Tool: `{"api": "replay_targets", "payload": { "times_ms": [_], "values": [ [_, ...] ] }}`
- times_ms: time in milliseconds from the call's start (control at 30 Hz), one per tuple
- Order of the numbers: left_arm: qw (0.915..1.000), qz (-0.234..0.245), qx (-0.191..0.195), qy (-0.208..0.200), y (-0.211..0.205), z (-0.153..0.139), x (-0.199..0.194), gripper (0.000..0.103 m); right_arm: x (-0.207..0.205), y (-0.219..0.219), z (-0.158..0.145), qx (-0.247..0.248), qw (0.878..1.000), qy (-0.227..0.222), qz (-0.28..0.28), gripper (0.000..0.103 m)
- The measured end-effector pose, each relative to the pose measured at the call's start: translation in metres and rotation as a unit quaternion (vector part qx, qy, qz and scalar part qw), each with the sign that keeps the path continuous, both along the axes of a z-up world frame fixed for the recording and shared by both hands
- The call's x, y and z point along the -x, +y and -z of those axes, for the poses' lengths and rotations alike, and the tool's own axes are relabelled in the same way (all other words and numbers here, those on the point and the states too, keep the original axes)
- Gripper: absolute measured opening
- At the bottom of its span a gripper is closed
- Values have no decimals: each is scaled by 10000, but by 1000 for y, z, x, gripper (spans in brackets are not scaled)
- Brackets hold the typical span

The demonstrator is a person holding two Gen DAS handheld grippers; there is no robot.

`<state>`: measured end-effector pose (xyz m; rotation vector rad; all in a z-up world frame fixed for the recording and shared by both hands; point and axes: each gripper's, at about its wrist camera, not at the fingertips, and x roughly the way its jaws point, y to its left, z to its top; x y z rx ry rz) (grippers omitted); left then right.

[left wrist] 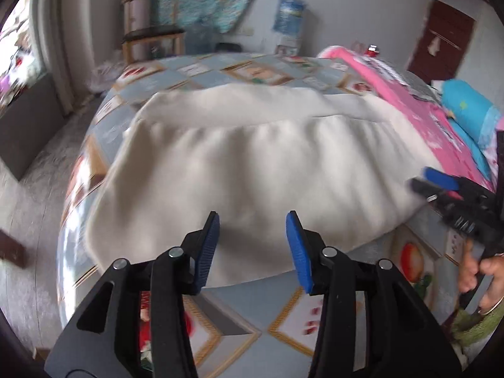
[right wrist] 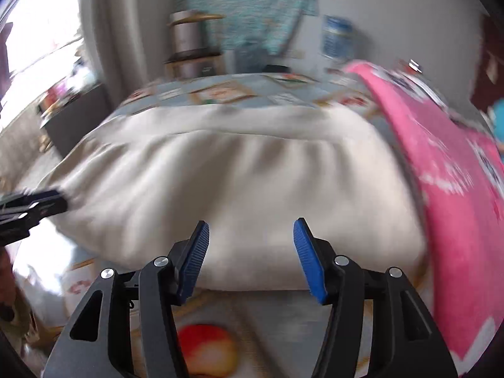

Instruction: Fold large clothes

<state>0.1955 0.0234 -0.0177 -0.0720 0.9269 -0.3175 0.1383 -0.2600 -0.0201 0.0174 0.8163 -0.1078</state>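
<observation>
right-wrist view motion-blurred, cream garment [right wrist: 239, 182] edges smeared, other tongs [right wrist: 34, 208] cut off at frame edge

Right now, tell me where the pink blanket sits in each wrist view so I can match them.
Left wrist view: the pink blanket runs along the upper right, beyond the white garment's right edge.
Right wrist view: the pink blanket fills the right side, from upper middle to the bottom corner.
Shared landmark: the white garment, centred in both.
</observation>
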Motion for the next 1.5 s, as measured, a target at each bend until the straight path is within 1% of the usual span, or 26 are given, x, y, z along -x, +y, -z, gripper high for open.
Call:
{"api": "replay_targets", "payload": {
  "times_ms": [33,67,100,133,167,233,267,367,400,433,467,500,533,567,633,667,767,833,933,1000,1033,1133,1233,1333,1400,1500],
  "values": [
    [9995,-109,206,197,12,9,-6,42,-2,-20,6,-62,9994,78,337,55],
    [9984,-127,485,272,20,13,-10,42,-5,-40,16,-315,9982,183,477,55],
    [9975,-153,637,264,24,13,-10,40,-6,-52,22,-659,9968,186,407,55],
    [9968,-184,732,275,26,12,-10,40,-4,-56,20,-828,9958,126,380,55],
    [9967,-225,726,283,26,9,-9,41,-1,-55,14,-863,9954,170,370,55],
    [9964,-280,770,195,28,0,-3,42,10,-50,2,-741,9966,38,364,57],
    [9962,-290,806,135,29,-3,2,46,18,-48,-4,-741,9966,-63,346,58],
    [9961,-378,791,-37,34,-17,22,50,36,-51,-9,-1003,9941,-101,405,60],
    [9958,-398,817,-71,36,-21,29,53,45,-51,-10,-1081,9932,-100,416,62],
    [9956,-420,835,-109,38,-25,38,55,56,-50,-11,-1157,9924,-98,414,67],
    [9954,-436,834,-154,39,-29,48,60,58,-48,-14,-1184,9921,-94,410,72],
    [9956,-429,813,-190,38,-32,58,65,68,-44,-15,-1206,9919,-100,382,74],
    [9959,-436,763,-222,36,-35,67,68,75,-41,-17,-1218,9919,-110,346,78],
    [9963,-460,685,-250,33,-38,74,74,87,-35,-18,-1211,9921,-112,302,83],
    [9968,-471,544,-357,26,-42,91,80,100,-24,-20,-1161,9928,-102,261,86],
    [9968,-501,460,-411,23,-45,99,85,108,-17,-21,-1123,9934,-101,215,87],
    [9964,-659,138,-518,10,-50,118,90,123,-2,-24,-942,9953,-134,200,90],
    [9963,-684,40,-519,3,-52,125,90,130,6,-26,-857,9960,-173,191,93],
    [9959,-750,-39,-498,-5,-54,133,92,137,17,-30,-775,9966,-221,196,93],
    [9943,-909,-156,-539,-9,-56,137,92,139,23,-33,-668,9972,-226,238,94],
    [9928,-998,-286,-592,-12,-58,137,93,139,27,-35,-609,9976,-212,257,94],
    [9907,-1061,-465,-709,-17,-63,137,93,137,34,-40,-498,9982,-231,223,94],
    [9871,-1254,-655,-757,-23,-69,134,93,138,40,-48,-285,9987,-291,298,94],
    [9857,-1373,-642,-738,-25,-75,129,93,138,43,-55,-183,9987,-317,357,96],
    [9855,-1403,-622,-722,-27,-79,126,93,138,44,-60,-118,9985,-337,414,96],
    [9868,-1249,-826,-624,-35,-79,119,93,137,48,-68,59,9982,-379,462,97]
  ]
}}
